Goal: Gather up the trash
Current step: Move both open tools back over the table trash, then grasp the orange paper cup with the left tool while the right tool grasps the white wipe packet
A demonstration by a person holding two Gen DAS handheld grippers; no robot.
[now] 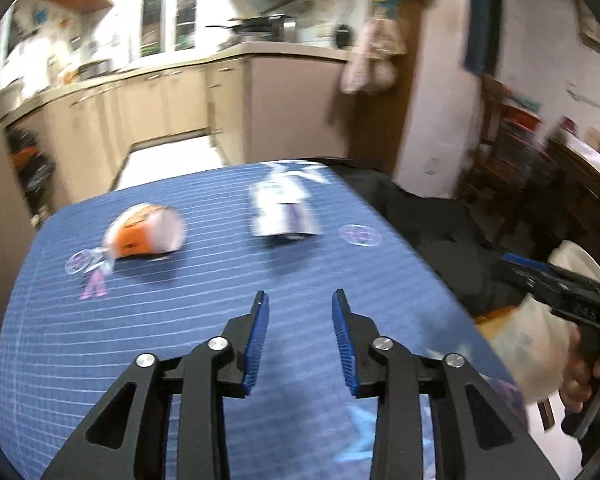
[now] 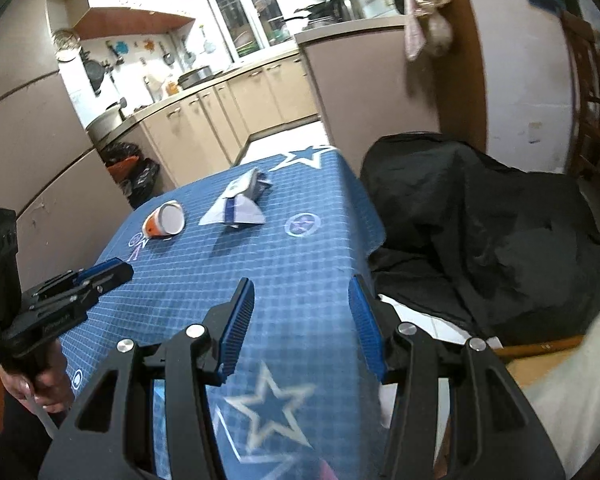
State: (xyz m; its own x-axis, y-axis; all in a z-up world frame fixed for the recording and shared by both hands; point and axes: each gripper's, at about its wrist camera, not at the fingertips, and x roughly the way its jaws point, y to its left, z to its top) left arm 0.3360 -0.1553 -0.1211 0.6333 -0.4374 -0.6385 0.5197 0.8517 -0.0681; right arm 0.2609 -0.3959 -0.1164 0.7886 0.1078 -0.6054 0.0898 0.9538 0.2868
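Observation:
An orange and white paper cup (image 1: 146, 234) lies on its side on the blue checked tablecloth (image 1: 220, 320); it also shows in the right wrist view (image 2: 165, 222). A crumpled white and blue wrapper (image 1: 284, 210) lies to its right, also in the right wrist view (image 2: 240, 204). My left gripper (image 1: 300, 308) is open and empty above the near part of the table, well short of both. My right gripper (image 2: 302, 294) is open and empty over the table's right edge. Each gripper shows in the other's view: the right one (image 1: 556, 288) and the left one (image 2: 100, 276).
A large black bag (image 2: 492, 236) sits on the floor right of the table. Beige kitchen cabinets (image 2: 228, 112) and a counter stand beyond the table. A wooden chair and shelves (image 1: 512, 140) are at the far right.

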